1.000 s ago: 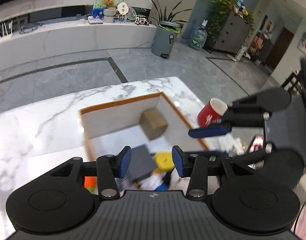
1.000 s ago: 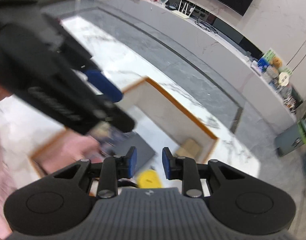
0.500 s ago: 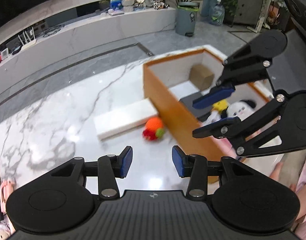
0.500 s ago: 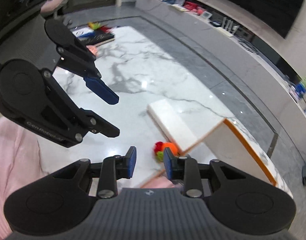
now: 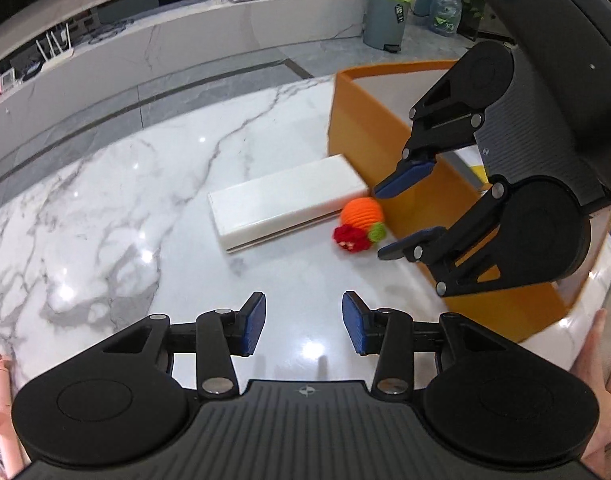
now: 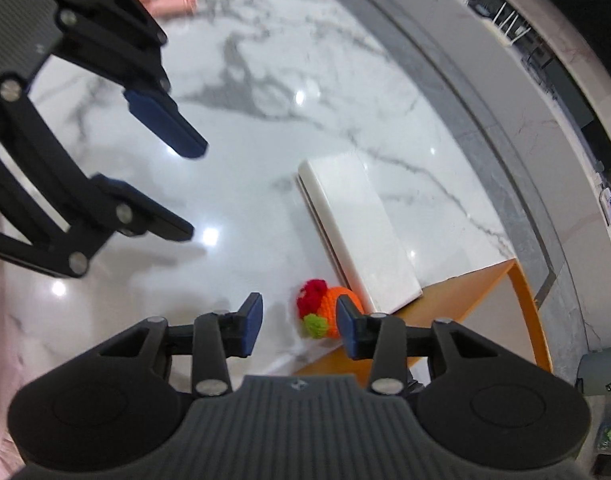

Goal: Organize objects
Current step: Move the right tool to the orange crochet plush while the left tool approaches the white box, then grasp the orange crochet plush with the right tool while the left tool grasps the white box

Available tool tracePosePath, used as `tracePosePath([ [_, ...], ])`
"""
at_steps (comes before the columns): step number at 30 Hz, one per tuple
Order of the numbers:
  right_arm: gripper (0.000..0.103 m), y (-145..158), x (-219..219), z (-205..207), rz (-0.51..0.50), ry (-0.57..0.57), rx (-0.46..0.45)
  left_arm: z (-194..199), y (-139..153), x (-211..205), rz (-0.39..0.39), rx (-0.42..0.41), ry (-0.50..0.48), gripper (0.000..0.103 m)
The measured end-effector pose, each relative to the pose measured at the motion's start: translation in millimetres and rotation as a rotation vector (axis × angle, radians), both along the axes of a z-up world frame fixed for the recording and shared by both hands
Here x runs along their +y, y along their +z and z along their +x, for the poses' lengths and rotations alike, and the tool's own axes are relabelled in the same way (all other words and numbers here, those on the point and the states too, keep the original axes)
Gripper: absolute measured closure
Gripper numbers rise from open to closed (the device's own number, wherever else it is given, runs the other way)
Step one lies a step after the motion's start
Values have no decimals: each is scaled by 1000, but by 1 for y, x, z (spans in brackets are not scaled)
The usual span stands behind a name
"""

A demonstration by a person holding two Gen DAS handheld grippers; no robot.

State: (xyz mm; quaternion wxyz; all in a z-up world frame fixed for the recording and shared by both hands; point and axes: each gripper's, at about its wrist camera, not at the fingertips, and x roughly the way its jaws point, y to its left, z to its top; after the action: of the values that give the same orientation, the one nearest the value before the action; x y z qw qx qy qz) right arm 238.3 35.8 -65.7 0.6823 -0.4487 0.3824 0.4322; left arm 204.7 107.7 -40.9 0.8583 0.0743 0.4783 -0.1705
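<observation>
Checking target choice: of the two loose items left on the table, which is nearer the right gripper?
The orange crochet toy, right by the open right gripper; the white box lies beyond it.

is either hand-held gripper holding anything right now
No, nothing is held. The left hand-held gripper and right hand-held gripper are both open; the knitted toy lies on the table.

Crocheted orange toy lies between white box and orange bin.

Bare marble table leftward; white box and orange bin hemming the crocheted toy.
</observation>
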Motion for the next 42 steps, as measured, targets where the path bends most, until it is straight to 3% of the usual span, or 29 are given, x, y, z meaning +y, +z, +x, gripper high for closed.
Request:
tracePosePath([
  [4,53,-18,11,15,-78,16,6,8,-15,6,-11,19,9,54],
  [14,53,-48,26,30,-203,5,14,12,-27,7,-19,24,-9,54],
  [18,51,-56,29,30,-245,18,-26,12,-31,12,-41,27,9,54],
  [28,55,-59,27,34,-253,-6,-36,10,-29,10,-22,7,-27,54],
  [33,56,-35,21,24,-181,5,-21,10,-18,6,-32,-56,-112,54],
  [36,56,-2,13,16,-95,2,22,13,-10,1,30,-99,-160,52],
  [42,56,59,-16,1,-24,4,1,21,4,-26,217,-209,-355,30],
])
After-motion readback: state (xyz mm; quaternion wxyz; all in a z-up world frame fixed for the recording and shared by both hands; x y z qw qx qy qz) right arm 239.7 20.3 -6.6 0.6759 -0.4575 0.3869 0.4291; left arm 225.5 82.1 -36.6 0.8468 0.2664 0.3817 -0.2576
